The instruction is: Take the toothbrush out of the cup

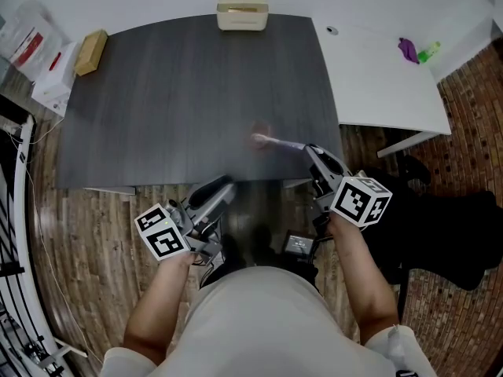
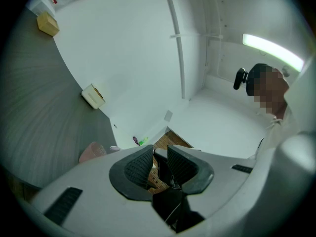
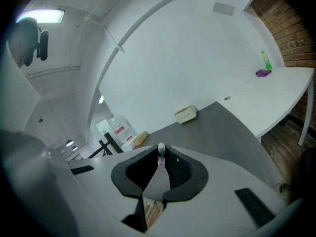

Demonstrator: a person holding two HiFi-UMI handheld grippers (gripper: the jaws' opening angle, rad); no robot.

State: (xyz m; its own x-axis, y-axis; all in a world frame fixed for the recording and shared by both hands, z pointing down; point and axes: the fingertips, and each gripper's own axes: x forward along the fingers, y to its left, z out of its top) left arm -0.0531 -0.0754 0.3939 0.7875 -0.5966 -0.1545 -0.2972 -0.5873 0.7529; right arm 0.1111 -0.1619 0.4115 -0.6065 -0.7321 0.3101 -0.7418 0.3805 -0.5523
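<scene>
A blurred pink cup (image 1: 260, 130) sits near the front of the dark grey table (image 1: 173, 100); it also shows in the left gripper view (image 2: 92, 152). My right gripper (image 1: 313, 157) is shut on the handle of a pale toothbrush (image 1: 279, 142). The brush head lies at the cup's mouth; whether it is still inside cannot be told. In the right gripper view the toothbrush (image 3: 160, 157) stands up between the pads. My left gripper (image 1: 222, 190) hovers at the table's front edge, jaws a narrow gap apart with nothing between them.
A beige box (image 1: 242, 14) stands at the table's far edge and a cardboard box (image 1: 91, 51) at its far left. A white table (image 1: 385, 77) adjoins on the right, with a purple item (image 1: 408, 49) and a green bottle (image 1: 428, 52). White bags (image 1: 31, 42) lie at the left.
</scene>
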